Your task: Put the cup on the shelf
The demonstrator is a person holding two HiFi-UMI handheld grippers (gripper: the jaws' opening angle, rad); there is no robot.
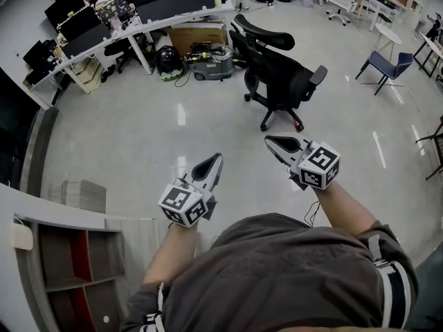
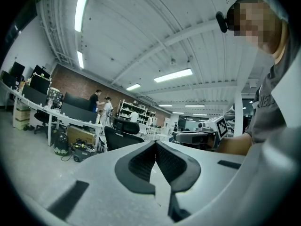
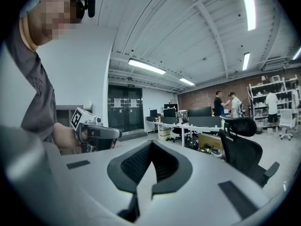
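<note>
grey T-shirt [image 1: 297, 268] | left gripper [image 1: 217, 158], right gripper [image 1: 270, 141]: white, black pads [image 2: 141, 165], marker cubes [image 1: 183, 205]

The shelf [image 1: 76, 254] is a grey open unit with red-backed compartments. It stands upright, well apart to the left of the left gripper [image 1: 216, 159] and behind its closed jaws, which point away from it. A pale, rounded thing [image 1: 21, 236] sits at the shelf's upper left edge, possibly the cup, farther still from the right gripper [image 1: 271, 141] and its jaws.

Right gripper [image 3: 151, 144], jaws together; office chair [image 3: 241, 150] beyond
</note>
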